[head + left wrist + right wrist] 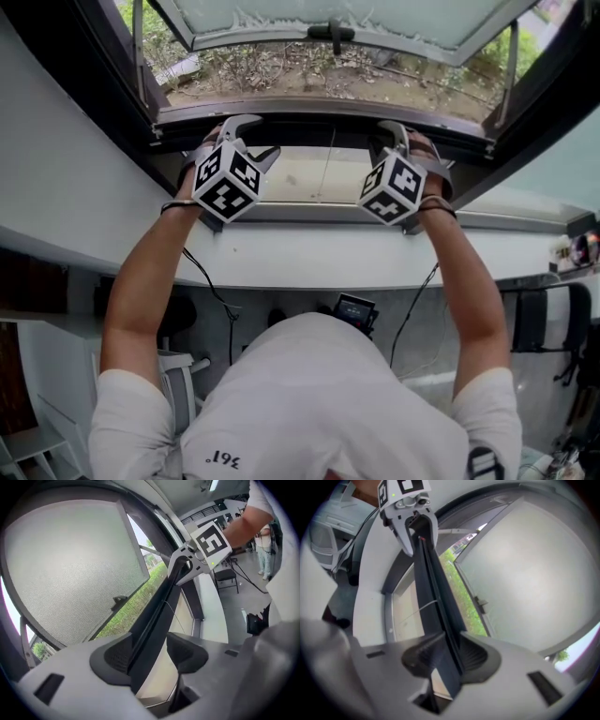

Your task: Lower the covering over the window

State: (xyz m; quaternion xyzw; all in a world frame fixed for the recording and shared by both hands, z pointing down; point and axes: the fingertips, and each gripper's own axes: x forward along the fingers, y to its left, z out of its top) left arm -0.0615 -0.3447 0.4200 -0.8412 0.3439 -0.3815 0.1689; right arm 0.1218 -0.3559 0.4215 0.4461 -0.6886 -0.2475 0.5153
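Right gripper clamps dark blind rail; left gripper straddles it, one pad off. Window sash open outward beyond; head view hides both grips.

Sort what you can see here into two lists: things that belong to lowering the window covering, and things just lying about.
Belongs to the job:
beige covering
dark rail along its edge
left gripper, fingers either side of the rail
right gripper, fingers closed on the rail

Just lying about:
black chair
small dark device
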